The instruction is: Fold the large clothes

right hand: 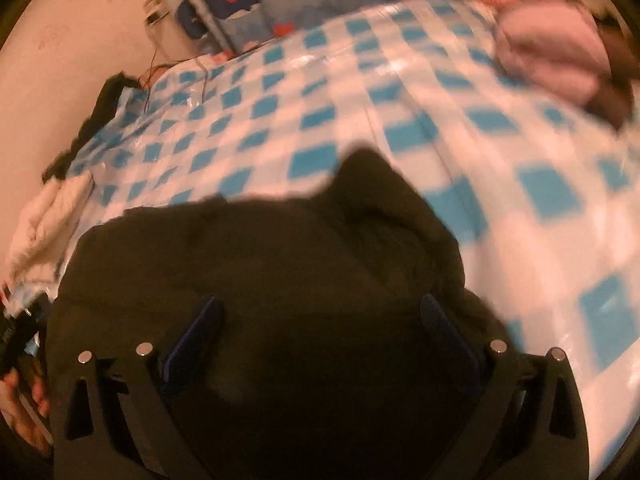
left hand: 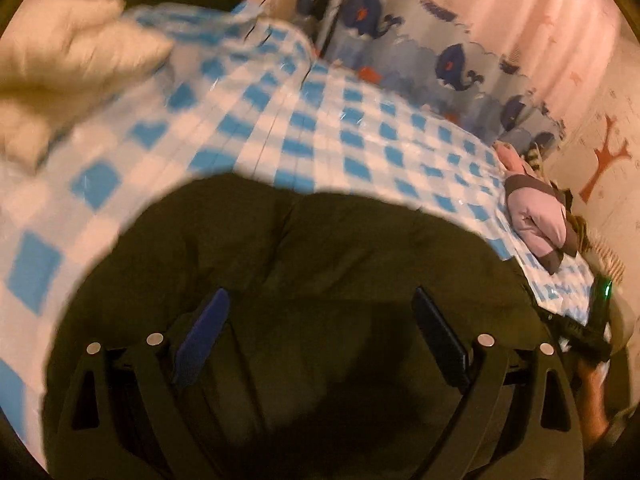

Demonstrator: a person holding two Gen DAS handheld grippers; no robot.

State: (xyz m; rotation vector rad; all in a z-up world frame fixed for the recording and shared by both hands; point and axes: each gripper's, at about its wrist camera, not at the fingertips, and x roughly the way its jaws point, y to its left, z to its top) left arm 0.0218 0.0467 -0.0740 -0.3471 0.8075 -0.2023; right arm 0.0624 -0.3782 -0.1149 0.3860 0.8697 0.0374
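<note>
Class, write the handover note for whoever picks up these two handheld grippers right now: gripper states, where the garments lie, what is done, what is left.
Left gripper: jaws wide apart above the dark padded garment, gripping nothing.
Right gripper: also open over the same garment.
The garment lies bunched on the blue-and-white checked plastic sheet. A cream padded garment sits at one edge of the sheet, a folded pink-and-brown garment at the other.
Done: the pink one looks folded.
Left: grasp and fold the dark garment; the cream one probably follows. The images are blurred, so confirm the edges before gripping.
</note>
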